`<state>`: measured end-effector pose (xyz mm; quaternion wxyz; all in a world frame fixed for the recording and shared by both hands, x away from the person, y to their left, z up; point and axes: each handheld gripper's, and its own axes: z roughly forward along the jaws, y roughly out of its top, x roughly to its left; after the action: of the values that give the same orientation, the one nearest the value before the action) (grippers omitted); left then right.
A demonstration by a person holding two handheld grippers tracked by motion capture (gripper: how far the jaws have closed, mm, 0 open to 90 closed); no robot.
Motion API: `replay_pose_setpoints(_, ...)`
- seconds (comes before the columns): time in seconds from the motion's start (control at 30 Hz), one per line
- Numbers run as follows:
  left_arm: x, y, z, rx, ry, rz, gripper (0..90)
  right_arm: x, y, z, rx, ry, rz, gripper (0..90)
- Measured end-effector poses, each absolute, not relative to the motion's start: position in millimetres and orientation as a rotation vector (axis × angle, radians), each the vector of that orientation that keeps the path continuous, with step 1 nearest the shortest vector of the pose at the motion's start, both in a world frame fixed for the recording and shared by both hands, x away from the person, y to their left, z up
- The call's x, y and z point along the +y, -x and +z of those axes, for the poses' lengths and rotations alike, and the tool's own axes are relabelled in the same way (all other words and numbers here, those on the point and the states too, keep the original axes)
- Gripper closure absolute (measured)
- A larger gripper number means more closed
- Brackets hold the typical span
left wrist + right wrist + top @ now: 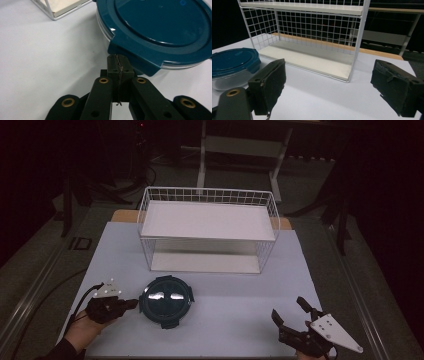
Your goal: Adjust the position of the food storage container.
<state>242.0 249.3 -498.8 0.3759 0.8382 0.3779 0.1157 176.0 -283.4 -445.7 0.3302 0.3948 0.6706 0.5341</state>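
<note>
- The container [166, 301] sits on the table [240, 290], in front of the rack [207, 227], its blue lid clipped on.
- The left gripper [119, 65] is clenched with nothing between its jaws, its tips right at a lid latch [136, 60], probably to flip it.
- The right gripper [289, 315] waits with jaws spread, well apart from the container.

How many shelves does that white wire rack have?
2. The wire rack has an upper shelf at the top and a lower shelf resting near the table.
</note>
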Motion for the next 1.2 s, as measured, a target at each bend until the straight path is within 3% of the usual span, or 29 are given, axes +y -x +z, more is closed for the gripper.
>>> replay_pose_setpoints(0.47,231,-253,-496,0.951,-2.13,0.254,90.0,-279,-180,-449,1.782,-1.037,1.404,12.4)
replay_pose_setpoints(1.2,162,-283,-499,0.842,-2.125,0.188,90.0,-268,-183,-451,1.83,-1.007,1.4,12.4)
